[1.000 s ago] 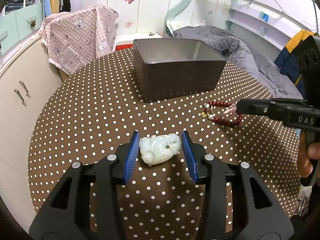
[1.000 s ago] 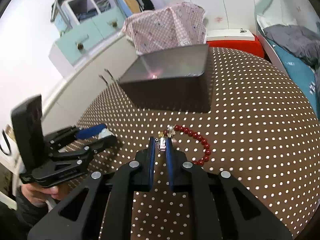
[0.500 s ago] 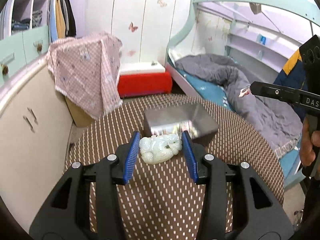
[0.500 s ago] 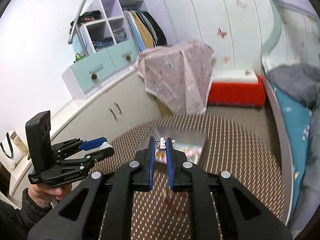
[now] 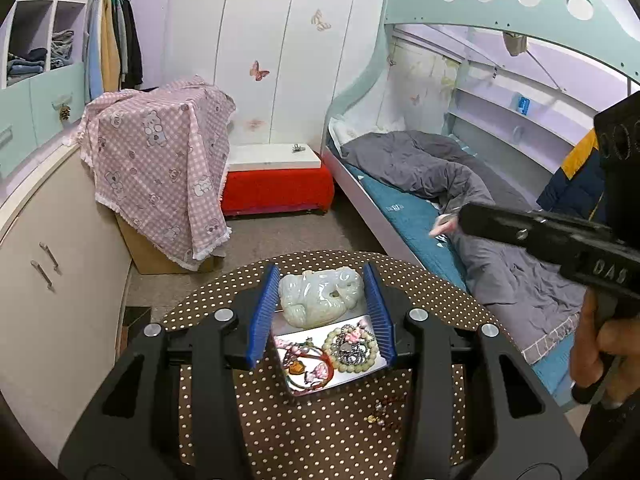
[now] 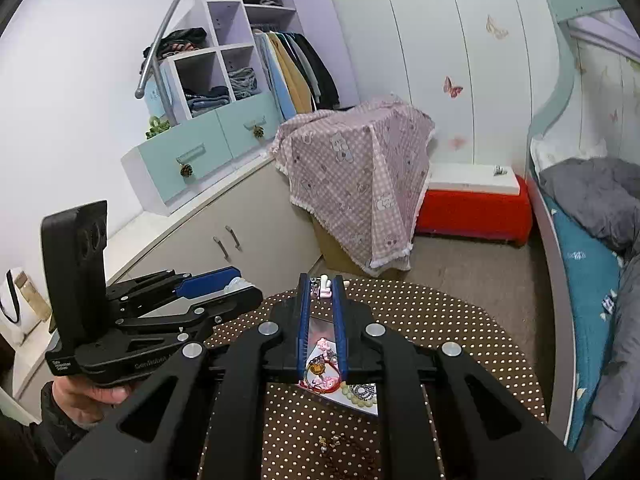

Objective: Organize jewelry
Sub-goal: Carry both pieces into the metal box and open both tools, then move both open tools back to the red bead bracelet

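My left gripper (image 5: 321, 298) is shut on a pale green jade carving (image 5: 320, 298) and holds it high above the open jewelry box (image 5: 292, 390). The box holds several bracelets and beads (image 5: 352, 348). My right gripper (image 6: 322, 284) is shut on a small pink and white charm (image 6: 325, 281), also high above the box (image 6: 370, 410). The red bead bracelet (image 5: 386, 410) lies on the dotted table (image 5: 320, 432) near the box. The right gripper shows in the left wrist view (image 5: 440, 226), and the left gripper shows in the right wrist view (image 6: 240, 284).
The round brown dotted table (image 6: 440, 320) lies far below both grippers. A bed with a grey duvet (image 5: 440, 168) stands to the right, a cabinet (image 5: 48, 264) to the left, a pink checked cloth (image 5: 160, 160) over a box behind.
Both grippers have risen high above the table, the left carrying the jade carving and the right carrying the charm. The red bracelet stayed on the table. The view now looks down into the box.
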A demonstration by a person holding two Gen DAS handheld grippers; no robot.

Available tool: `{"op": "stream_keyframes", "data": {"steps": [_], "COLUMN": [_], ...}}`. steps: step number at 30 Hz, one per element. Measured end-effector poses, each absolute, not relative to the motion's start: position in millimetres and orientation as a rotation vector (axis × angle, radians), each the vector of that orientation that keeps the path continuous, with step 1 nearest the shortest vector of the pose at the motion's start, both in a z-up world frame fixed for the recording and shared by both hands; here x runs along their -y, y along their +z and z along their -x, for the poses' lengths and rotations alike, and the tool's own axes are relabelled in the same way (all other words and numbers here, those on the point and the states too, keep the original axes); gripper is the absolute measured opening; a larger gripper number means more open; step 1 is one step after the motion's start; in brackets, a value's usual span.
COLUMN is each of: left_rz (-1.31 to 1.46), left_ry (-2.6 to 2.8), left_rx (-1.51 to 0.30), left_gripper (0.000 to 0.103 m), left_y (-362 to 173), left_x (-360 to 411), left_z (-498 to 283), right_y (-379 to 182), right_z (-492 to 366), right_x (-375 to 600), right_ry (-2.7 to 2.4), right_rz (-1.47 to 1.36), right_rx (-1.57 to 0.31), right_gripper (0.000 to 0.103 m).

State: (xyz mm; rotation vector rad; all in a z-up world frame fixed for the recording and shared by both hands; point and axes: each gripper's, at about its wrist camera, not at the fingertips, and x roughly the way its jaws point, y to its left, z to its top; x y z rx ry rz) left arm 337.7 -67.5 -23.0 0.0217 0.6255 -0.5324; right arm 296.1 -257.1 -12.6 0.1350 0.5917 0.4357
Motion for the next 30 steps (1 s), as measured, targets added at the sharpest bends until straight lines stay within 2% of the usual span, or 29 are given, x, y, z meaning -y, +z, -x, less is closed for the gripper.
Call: {"op": "stream_keyframes", "data": {"steps": [2, 3, 4, 5, 6, 7, 10, 12, 30], "left_rz": [-0.021, -0.029, -0.035, -0.034, -0.023, -0.014, 0.0, 0.0, -0.016], "left_ry": [-0.545, -0.54, -0.534, -0.516, -0.487, -0.468, -0.409, -0.381, -0.291], "left_rx": [-0.645, -0.658, -0.667, -0.676, -0.666, -0.655, -0.65, -0.638, -0.539], "left_gripper": [0.043, 0.047, 0.056, 0.079, 0.09, 0.091, 0.094, 0.094, 0.096], "left_y": [-27, -30, -32, -34, -34, -35, -35, -34, -27], "left_x": [74, 78, 79, 80, 78, 74, 63, 57, 41], "left_z": [-343, -347, -349, -352, -354, -353, -354, -350, -297], "right_y": [-19, -22, -28, -30, -33, -35, -34, -31, -23], "right_z": [-306, -311, -316, -320, -322, -322, -315, -310, -278], "right_x": [256, 256, 258, 260, 264, 268, 277, 279, 284], "right_ry": [0.436, 0.428, 0.415, 0.403, 0.37, 0.341, 0.309, 0.279, 0.225], "right_rz": [-0.142, -0.149, -0.161, -0.173, -0.187, -0.198, -0.215, -0.209, -0.204], "right_rx": [-0.622, -0.636, -0.655, -0.667, -0.673, -0.665, -0.638, -0.613, -0.56], "right_gripper": [0.01, 0.011, 0.016, 0.024, 0.048, 0.065, 0.085, 0.095, 0.095]}}
